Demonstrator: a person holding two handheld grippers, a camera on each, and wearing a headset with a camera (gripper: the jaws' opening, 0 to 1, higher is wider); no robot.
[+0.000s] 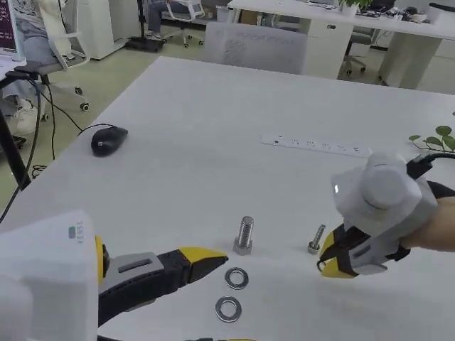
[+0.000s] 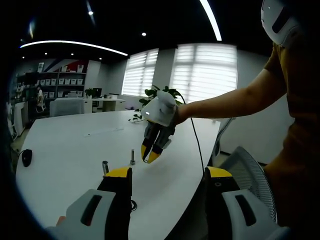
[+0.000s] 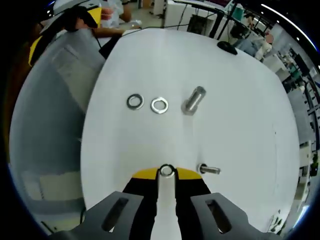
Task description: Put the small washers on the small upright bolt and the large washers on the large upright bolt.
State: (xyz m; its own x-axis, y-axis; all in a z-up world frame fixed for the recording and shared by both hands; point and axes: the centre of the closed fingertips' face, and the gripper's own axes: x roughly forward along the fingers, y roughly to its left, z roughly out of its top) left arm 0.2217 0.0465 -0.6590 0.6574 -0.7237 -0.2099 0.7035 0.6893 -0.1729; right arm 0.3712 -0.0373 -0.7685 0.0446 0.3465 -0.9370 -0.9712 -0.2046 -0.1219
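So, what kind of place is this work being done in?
Most likely an open-plan office: a wide white table carrying a black computer mouse and a long white power strip, a grey mesh office chair behind it, and more white desks beyond.

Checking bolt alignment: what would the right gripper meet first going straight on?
The right gripper, shut on a small washer, would likely meet the table beside the small bolt, not the bolt; depth unclear.

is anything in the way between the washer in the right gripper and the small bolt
Nothing visible. The right gripper holds the small washer right beside the small bolt, with bare table between them. The large bolt and two large washers sit farther off.
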